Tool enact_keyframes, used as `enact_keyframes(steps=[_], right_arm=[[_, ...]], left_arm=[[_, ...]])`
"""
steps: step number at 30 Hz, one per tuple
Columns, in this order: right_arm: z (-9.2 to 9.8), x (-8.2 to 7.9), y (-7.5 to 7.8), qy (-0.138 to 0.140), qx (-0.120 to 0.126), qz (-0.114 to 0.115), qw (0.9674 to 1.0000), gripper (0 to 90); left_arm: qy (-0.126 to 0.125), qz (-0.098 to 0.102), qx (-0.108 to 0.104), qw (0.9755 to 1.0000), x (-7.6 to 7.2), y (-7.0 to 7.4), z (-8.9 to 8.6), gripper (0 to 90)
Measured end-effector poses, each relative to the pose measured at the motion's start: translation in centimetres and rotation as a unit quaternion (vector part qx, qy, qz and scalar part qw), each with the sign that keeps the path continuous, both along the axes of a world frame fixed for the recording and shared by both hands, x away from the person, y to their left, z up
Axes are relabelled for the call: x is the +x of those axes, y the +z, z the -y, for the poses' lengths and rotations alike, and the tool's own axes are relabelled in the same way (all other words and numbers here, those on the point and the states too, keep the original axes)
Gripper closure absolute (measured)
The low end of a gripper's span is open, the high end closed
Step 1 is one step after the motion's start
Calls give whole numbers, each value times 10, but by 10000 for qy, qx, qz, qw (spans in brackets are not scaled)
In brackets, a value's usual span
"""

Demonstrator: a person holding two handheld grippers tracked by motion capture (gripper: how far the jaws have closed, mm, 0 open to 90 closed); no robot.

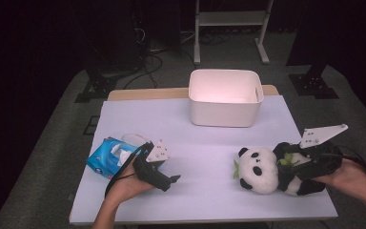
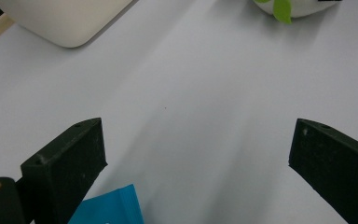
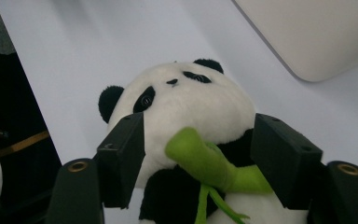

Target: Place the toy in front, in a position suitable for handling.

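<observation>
A panda plush (image 1: 259, 169) with a green bamboo sprig lies on the white table sheet (image 1: 200, 143) at the front right, its head pointing left. My right gripper (image 1: 286, 162) reaches in from the right. In the right gripper view its jaws press on both sides of the panda plush (image 3: 191, 98) at the neck, so my right gripper (image 3: 198, 140) is shut on it. A blue tissue pack (image 1: 107, 155) lies at the front left. My left gripper (image 1: 171, 180) rests just right of it, open and holding nothing. The left gripper (image 2: 198, 149) view has a corner of the blue pack (image 2: 109, 207) by its left jaw.
A white plastic bin (image 1: 224, 112) stands at the back middle of the table, open side up; its wall also appears as the white bin (image 2: 65, 21) and the white bin (image 3: 317, 32). Bare sheet lies between the two grippers. A metal stand (image 1: 231, 19) is on the floor beyond.
</observation>
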State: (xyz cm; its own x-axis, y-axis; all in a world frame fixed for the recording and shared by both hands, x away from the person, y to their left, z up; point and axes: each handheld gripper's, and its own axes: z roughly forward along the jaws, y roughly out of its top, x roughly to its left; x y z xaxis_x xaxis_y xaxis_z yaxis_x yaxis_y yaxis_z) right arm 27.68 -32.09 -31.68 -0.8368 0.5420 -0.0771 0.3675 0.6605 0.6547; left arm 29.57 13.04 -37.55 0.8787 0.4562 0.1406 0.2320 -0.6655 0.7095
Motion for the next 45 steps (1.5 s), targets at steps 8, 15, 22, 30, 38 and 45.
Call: enact_keyframes(steps=[8,15,22,30,38,45], right_arm=[[9,1,-9,-10,-32,-71,10000,507],[9,0,-8,70,-20,47,10000,656],[10,4,0,107,-138,246,9995,776],[16,17,9,132,18,138,9998,790],[5,29,22,376,268,142,9988,795],[-20,32,35,603,321,211,9974,798]], left_arm=[[33,-2,16,10000,-1,-1,-1,26],[34,-12,33,10000,-2,-2,-2,26],[39,30,15,10000,-3,2,-4,26],[101,53,1,9999,-3,5,-9,26],[188,71,-13,9998,-1,7,-15,26],[214,95,-15,9997,-2,10,-20,26]])
